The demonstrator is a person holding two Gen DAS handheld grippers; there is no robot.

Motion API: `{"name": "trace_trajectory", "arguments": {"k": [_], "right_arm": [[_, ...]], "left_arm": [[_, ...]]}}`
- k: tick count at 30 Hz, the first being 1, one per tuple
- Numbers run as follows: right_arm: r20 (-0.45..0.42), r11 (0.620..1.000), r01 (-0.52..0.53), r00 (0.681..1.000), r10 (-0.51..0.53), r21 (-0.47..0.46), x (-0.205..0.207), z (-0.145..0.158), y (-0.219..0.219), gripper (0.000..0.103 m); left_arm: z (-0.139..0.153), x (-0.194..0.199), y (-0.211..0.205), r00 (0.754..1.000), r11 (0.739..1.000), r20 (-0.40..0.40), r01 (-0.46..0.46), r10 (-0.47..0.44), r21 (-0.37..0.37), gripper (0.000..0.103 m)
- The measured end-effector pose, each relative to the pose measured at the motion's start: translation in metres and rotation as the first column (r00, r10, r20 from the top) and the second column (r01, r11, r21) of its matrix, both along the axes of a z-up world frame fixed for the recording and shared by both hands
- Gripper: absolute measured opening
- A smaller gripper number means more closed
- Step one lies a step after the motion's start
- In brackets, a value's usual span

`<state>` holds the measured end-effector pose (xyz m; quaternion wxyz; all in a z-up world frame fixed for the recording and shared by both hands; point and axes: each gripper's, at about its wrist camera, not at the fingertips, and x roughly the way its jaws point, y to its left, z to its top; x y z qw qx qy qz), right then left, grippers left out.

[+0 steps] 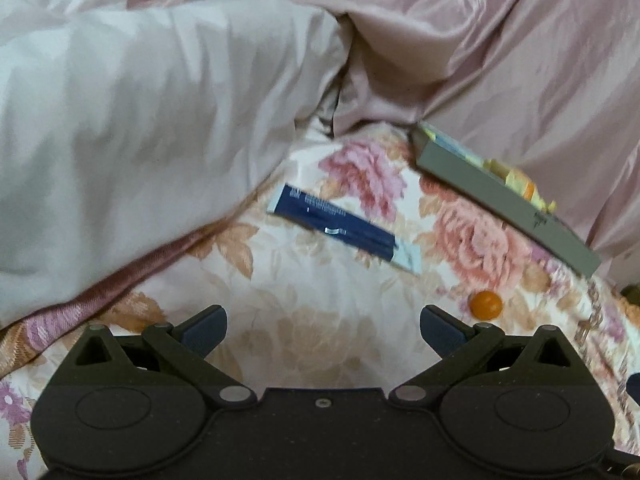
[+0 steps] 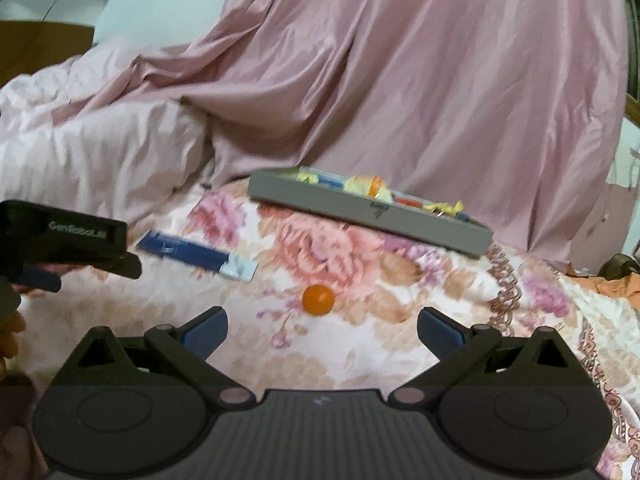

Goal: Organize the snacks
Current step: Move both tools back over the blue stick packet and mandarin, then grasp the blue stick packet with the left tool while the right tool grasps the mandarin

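Both tools sit low over the flowered bedspread with their fingers spread wide and nothing between them. Just ahead of the right tool, almost centred in its gap, lies a small orange ball-shaped sweet; that lineup suggests it is the next pick. From the left tool the same sweet sits off its right fingertip, while a dark blue wrapped snack bar lies flat straight ahead, a little farther out. Beyond both loose snacks rests a shallow grey tray, already holding yellow and orange wrapped pieces, so it looks like the collecting place. Behind it rise a pale quilt and pink satin drape.
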<state>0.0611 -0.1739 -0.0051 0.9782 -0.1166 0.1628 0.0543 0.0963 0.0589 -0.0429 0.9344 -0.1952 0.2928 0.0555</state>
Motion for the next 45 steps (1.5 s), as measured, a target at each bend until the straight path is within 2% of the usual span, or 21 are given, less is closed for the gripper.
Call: {"name": "trace_trajectory", "arguments": {"k": [4,13,19,29,40,45], "right_arm": [[-0.031,1.000,0.002,1.000,-0.002,-0.005,0.007,-0.008,0.003,0.103],[-0.091,0.998,0.018,0.996,-0.013,0.055,0.020,-0.014,-0.003,0.103],[-0.108,0.996,0.032,0.994,-0.023,0.080,0.025,-0.015,-0.007,0.103],[-0.113,0.996,0.029,0.993,-0.020,0.080,0.036,-0.023,-0.008,0.103],[-0.163,0.998,-0.027,0.986,0.035,0.052,0.043,-0.037,0.006,0.103],[-0.198,0.998,-0.054,0.978,0.062,0.045,0.046,-0.044,0.010,0.103]], "left_arm": [[-0.007,0.006,-0.002,0.999,1.000,-0.032,0.015,-0.014,0.017,0.102],[-0.015,0.012,-0.006,0.997,0.999,-0.078,0.030,-0.028,0.030,0.102],[-0.012,0.021,-0.016,0.996,0.993,-0.078,0.052,-0.044,0.109,0.102],[-0.009,0.048,-0.029,0.988,0.968,-0.062,0.150,-0.141,0.202,0.102],[-0.008,0.068,-0.010,0.992,0.972,-0.052,0.124,-0.115,0.199,0.102],[-0.006,0.080,-0.003,0.993,0.977,-0.013,0.116,-0.116,0.180,0.102]]}}
